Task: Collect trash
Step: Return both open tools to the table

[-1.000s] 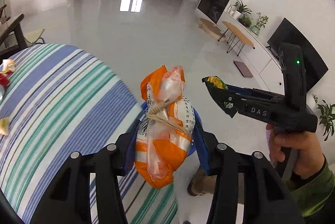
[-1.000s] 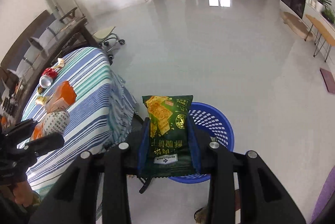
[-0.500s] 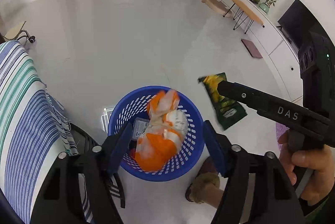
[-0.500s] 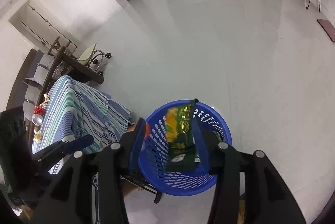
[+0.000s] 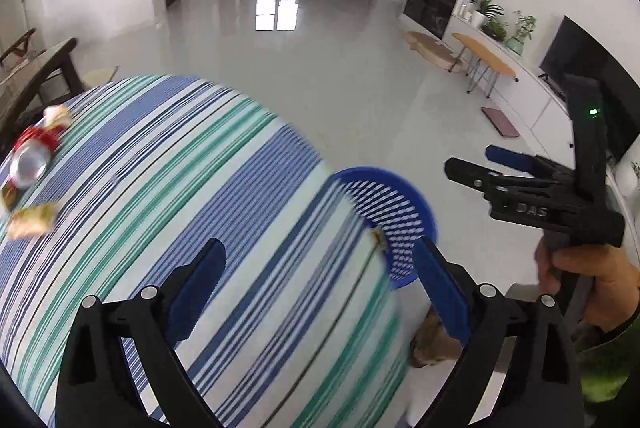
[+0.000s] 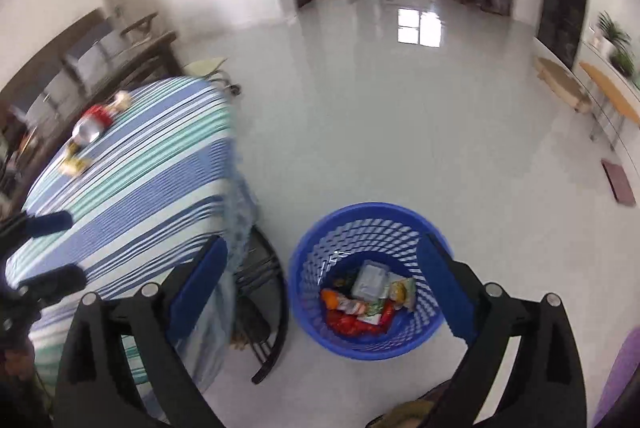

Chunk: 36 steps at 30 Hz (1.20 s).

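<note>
blue basket (image 6: 312, 292), blue-green-white striped tablecloth (image 5: 224, 196), red can (image 5: 30, 152)

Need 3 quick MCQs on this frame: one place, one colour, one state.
1. Where is the round blue plastic basket?
A. on the floor beside the striped table
B. on the table
C. on a chair

2. The red crushed can lies on a cloth striped:
A. red and yellow
B. blue, green and white
C. black

3. The right tool is:
A. shut on a packet
B. shut, empty
C. open, empty

A: it stands on grey tiles by the tablecloth.
B: those stripes surround it.
C: its jaws stand apart; the wrappers lie in the basket.
</note>
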Available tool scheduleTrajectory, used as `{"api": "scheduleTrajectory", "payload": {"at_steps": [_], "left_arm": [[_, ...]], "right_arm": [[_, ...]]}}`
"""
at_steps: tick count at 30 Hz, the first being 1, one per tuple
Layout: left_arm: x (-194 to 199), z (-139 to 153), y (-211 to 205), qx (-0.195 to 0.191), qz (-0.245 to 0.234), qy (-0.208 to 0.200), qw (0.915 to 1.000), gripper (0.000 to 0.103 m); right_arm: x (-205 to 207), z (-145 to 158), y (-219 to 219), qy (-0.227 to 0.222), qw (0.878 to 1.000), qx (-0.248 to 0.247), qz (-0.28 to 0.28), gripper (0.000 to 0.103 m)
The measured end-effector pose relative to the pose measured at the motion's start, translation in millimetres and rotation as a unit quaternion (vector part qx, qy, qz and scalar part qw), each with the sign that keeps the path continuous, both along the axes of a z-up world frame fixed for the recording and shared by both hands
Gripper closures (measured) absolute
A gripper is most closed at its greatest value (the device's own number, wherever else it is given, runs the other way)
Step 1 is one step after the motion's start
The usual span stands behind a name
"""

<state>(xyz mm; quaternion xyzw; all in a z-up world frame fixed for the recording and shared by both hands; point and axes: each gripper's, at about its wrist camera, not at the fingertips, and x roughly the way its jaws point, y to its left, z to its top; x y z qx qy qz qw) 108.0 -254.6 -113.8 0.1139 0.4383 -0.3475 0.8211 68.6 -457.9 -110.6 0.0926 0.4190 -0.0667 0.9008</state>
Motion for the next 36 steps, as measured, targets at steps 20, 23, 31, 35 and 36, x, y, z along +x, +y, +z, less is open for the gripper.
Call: {"api": "scheduleTrajectory", "payload": {"at_steps": [20, 23, 31, 35, 36], "left_arm": [[108.5, -42.1, 288.2, 0.067, 0.294, -0.007, 0.9536, 0.004], [109.7, -42.5, 286.1, 0.066, 0.297, -0.011, 0.9525, 0.004], [105.2, -44.5, 283.4, 0.063, 0.299, -0.009, 0.9522, 0.004], [107.2, -45.8, 284.8, 0.063, 0.300, -0.009, 0.9519, 0.004], [107.2, -45.8, 284.8, 0.063, 0.299, -0.009, 0.9520, 0.004]], "right_arm": [[155.8, -41.8, 263.0, 0.058, 0.980, -0.049, 0.185, 0.004], [155.6, -41.2, 261.1, 0.058, 0.980, -0.050, 0.185, 0.005], [154.9, -41.4, 260.9, 0.058, 0.980, -0.050, 0.185, 0.005], [155.0, -41.4, 261.1, 0.058, 0.980, -0.050, 0.185, 0.005], [155.0, -41.4, 261.1, 0.058, 0.980, -0.050, 0.185, 0.005]]}}
